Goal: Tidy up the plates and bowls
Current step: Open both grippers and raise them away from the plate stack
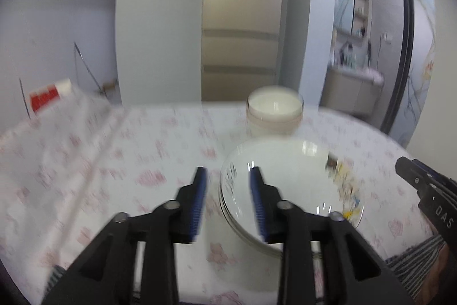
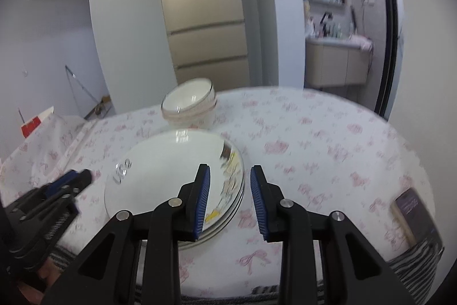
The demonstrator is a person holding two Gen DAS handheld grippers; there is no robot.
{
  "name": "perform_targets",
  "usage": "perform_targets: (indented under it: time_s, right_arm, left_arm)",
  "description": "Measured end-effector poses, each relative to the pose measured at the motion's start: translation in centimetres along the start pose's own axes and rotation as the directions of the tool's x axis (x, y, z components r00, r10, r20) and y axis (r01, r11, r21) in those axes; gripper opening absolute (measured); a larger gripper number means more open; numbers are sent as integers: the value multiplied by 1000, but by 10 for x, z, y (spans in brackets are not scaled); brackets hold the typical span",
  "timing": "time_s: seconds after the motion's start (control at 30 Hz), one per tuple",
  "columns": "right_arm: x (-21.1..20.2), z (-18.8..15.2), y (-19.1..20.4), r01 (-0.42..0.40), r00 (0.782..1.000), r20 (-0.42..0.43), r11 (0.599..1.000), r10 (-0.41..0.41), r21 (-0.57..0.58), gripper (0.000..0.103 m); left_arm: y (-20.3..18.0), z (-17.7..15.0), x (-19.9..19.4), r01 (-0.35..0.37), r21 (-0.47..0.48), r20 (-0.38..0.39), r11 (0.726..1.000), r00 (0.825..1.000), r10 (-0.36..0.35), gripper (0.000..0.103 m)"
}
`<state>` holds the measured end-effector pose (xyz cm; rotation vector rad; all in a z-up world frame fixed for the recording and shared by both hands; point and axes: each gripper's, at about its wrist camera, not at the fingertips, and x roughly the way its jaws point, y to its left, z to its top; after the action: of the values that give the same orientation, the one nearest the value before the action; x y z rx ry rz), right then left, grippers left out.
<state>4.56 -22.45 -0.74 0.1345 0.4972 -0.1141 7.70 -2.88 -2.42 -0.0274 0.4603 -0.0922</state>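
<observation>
Both claws, left [image 1: 228, 199] and right [image 2: 230, 199], hang spread and empty above the floral-clothed bench [image 2: 314, 139]. White glossy plates [image 2: 171, 173] sit stacked, white ceramic bowls [image 2: 188, 105] nested behind: grouped by type, likely sorted.

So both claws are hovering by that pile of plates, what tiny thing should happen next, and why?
Probably just draw both claws back. The plates already sit stacked, the bowls nested behind them, and the left claw and right claw are both open and empty.
</observation>
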Motion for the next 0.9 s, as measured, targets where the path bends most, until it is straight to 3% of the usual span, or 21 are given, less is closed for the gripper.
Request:
perform_targets:
  time_s: [0.07, 0.1, 0.27, 0.4, 0.47, 0.57, 0.63, 0.67, 0.73, 0.9]
  right_arm:
    - [-13, 6, -1, -7, 997, 73, 1000, 8, -7, 31]
    - [-20, 9, -2, -10, 994, 110, 1000, 12, -12, 34]
    - [-41, 24, 3, -46, 970, 234, 997, 59, -58, 40]
    - [-49, 32, 3, -79, 957, 275, 996, 89, -47, 55]
    - [-51, 35, 5, -76, 952, 294, 996, 87, -48, 67]
    - [-56, 38, 5, -63, 939, 337, 997, 73, -42, 80]
    - [-58, 41, 4, -57, 932, 355, 998, 67, -40, 99]
    - [-59, 41, 3, -53, 926, 371, 998, 64, -38, 102]
    - [-62, 40, 1, -44, 914, 401, 998, 56, -39, 103]
    - [-61, 41, 4, -8, 915, 402, 997, 38, -76, 103]
  left_arm:
    - [1, 7, -25, -45, 12, 144, 999, 989, 43, 77]
    - [1, 10, -36, -55, 18, 196, 998, 979, 50, 81]
    - [1, 28, -74, -42, 43, 335, 998, 942, 26, 87]
    - [0, 39, -93, -34, 81, 380, 996, 925, 0, 94]
    - [-1, 42, -100, -31, 94, 398, 995, 917, -9, 103]
    - [-1, 46, -107, -40, 102, 430, 994, 903, -8, 103]
    - [-2, 47, -107, -40, 109, 443, 993, 896, -12, 103]
    - [-3, 46, -107, -36, 110, 447, 993, 894, -17, 103]
    - [-2, 43, -105, -30, 106, 453, 994, 891, -22, 103]
    - [-3, 44, -94, -16, 109, 411, 994, 911, -31, 103]
